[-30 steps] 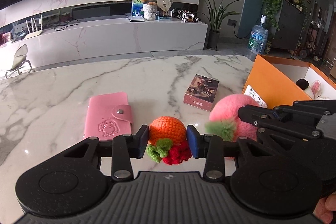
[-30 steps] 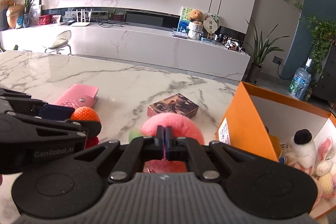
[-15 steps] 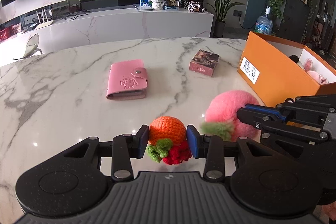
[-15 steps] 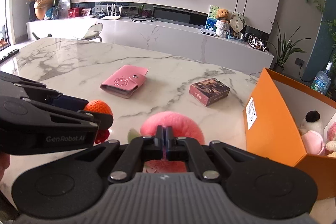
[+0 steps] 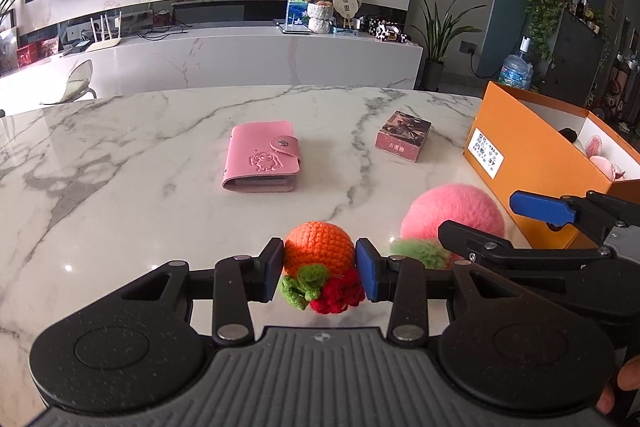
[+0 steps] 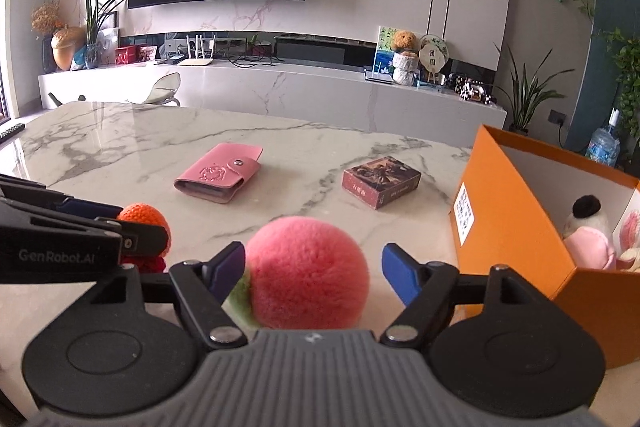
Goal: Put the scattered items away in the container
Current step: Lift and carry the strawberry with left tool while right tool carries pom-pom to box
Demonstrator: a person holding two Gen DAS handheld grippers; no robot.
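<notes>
My left gripper [image 5: 320, 269] is shut on an orange crocheted toy [image 5: 318, 251] with green and red knitted bits hanging under it. The toy is held just above the marble table [image 5: 140, 219]. My right gripper [image 6: 314, 271] is opening around a fluffy pink peach [image 6: 308, 267] with a green leaf. The right pad stands clear of the plush, and the left pad is at its edge. In the left wrist view the peach [image 5: 448, 211] lies beside the orange box [image 5: 532, 155], with the right gripper [image 5: 508, 223] around it. The box [image 6: 504, 207] holds several plush toys.
A pink snap wallet [image 5: 260, 157] and a small printed card box [image 5: 402, 135] lie farther out on the table. The orange box stands at the table's right side. A person's fingers [image 5: 616, 387] show at the lower right.
The right jaws, shut before, have spread apart around the pink peach. Both grippers have drawn back from the wallet and card box. The left grip on the orange toy is unchanged.
</notes>
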